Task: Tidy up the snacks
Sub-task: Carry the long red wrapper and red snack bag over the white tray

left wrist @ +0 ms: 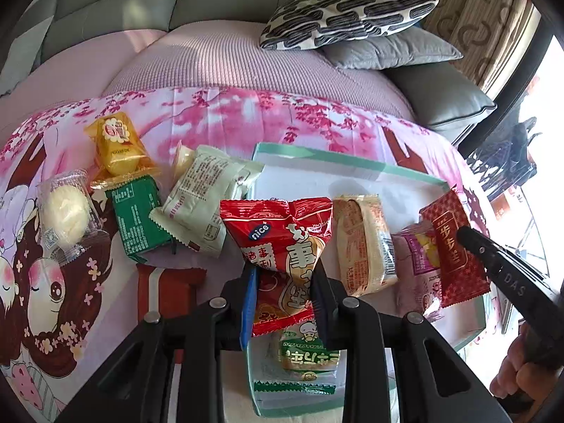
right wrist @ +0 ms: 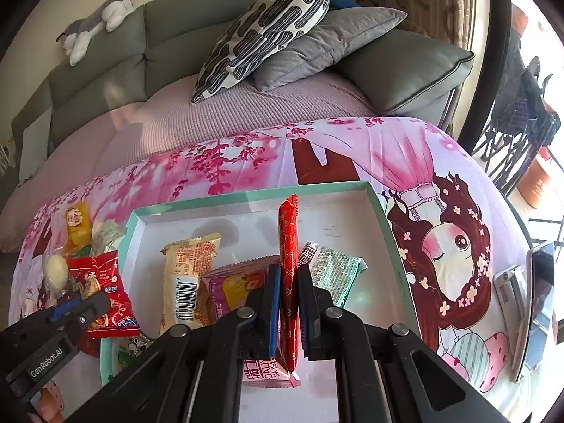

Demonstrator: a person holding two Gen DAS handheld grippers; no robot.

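My left gripper [left wrist: 285, 282] is shut on a red snack bag [left wrist: 282, 232], held over the near left part of the white, teal-rimmed tray [left wrist: 317, 162]. My right gripper [right wrist: 289, 282] is shut on a flat red patterned packet [right wrist: 288, 246], held edge-on above the tray [right wrist: 246, 194]. In the tray lie a beige packet [right wrist: 190, 275], a purple packet [right wrist: 239, 285], a green-silver packet [right wrist: 335, 275] and a green mushroom packet [left wrist: 306, 356]. Left of the tray, a yellow packet [left wrist: 118, 148], a green packet [left wrist: 139, 218], a cream packet [left wrist: 208, 197] and a clear-wrapped pastry [left wrist: 65, 215] lie on the cloth.
The tray sits on a pink cartoon-print cloth [right wrist: 440, 176] over a table. A phone [right wrist: 535, 310] lies at the right edge. Behind are a grey sofa with a patterned pillow [right wrist: 268, 24], a grey cushion [right wrist: 328, 42] and a plush toy [right wrist: 98, 21].
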